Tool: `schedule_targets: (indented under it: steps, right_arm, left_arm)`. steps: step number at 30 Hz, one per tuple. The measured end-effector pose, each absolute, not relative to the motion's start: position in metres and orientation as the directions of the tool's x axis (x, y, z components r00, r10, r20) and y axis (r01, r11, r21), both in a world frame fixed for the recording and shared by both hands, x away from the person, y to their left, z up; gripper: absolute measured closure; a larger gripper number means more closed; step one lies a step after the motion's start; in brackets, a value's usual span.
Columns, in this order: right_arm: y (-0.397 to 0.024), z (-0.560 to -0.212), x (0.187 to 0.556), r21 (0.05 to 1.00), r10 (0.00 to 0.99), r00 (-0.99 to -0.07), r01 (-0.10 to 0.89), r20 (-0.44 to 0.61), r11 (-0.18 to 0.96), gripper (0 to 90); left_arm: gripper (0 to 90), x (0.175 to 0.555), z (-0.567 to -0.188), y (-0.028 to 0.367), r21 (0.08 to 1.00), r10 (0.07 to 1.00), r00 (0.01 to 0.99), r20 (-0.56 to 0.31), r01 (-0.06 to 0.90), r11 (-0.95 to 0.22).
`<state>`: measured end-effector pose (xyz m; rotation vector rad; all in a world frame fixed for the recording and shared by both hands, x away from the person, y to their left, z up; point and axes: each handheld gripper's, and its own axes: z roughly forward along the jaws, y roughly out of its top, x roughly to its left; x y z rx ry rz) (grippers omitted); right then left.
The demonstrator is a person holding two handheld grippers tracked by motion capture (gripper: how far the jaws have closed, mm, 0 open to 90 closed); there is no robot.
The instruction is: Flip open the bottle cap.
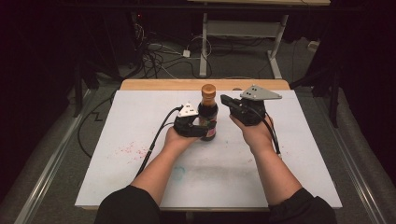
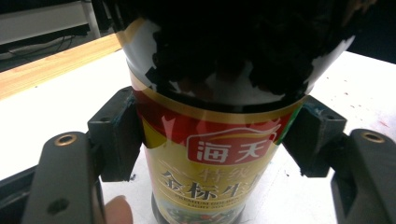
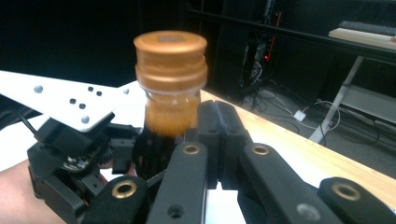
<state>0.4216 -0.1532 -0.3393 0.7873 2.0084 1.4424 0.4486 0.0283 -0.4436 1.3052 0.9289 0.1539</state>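
Observation:
A dark soy sauce bottle (image 1: 208, 114) with an orange-brown cap (image 1: 208, 90) stands upright at the middle of the white board. My left gripper (image 1: 205, 129) comes at it from the left and is shut on its lower body; in the left gripper view both pads (image 2: 116, 135) press on the sides of the red and gold label (image 2: 210, 154). My right gripper (image 1: 225, 99) is held above the table just right of the bottle's neck. Its jaws (image 3: 219, 126) lie flat together with nothing between them, next to the cap (image 3: 170, 53).
The white board (image 1: 280, 154) lies on a wooden table whose edge (image 1: 154, 84) shows at the back. Faint red specks (image 1: 128, 150) mark the board's left part. The left gripper's cable (image 1: 152, 147) runs back along the forearm. A desk frame (image 1: 243, 32) and loose cables stand on the floor behind.

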Motion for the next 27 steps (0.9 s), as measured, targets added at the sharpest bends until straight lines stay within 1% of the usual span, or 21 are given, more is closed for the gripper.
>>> schedule_targets:
  steps: [5,11,15,22,27]
  right_arm:
    - [-0.149,-0.331,0.420,0.952,0.716,-0.693,0.158,-0.081,0.262,90.0]
    - [-0.145,-0.323,0.420,0.946,0.712,-0.694,0.150,-0.105,0.286,90.0]
    - [-0.141,-0.320,0.422,0.939,0.706,-0.699,0.158,-0.111,0.305,90.0]
    - [-0.137,-0.316,0.422,0.932,0.698,-0.702,0.144,-0.141,0.334,90.0]
    - [-0.137,-0.315,0.422,0.928,0.695,-0.705,0.150,-0.141,0.340,90.0]
  left_arm:
    - [27.8,0.448,-0.444,0.028,0.870,0.585,0.645,-0.493,0.389,0.304]
    - [27.7,0.448,-0.444,0.028,0.869,0.587,0.642,-0.493,0.389,0.305]
    - [27.7,0.448,-0.443,0.027,0.870,0.590,0.641,-0.491,0.388,0.303]
    - [28.0,0.448,-0.443,0.027,0.875,0.597,0.640,-0.483,0.384,0.295]
    - [28.5,0.447,-0.443,0.026,0.879,0.605,0.639,-0.475,0.380,0.289]
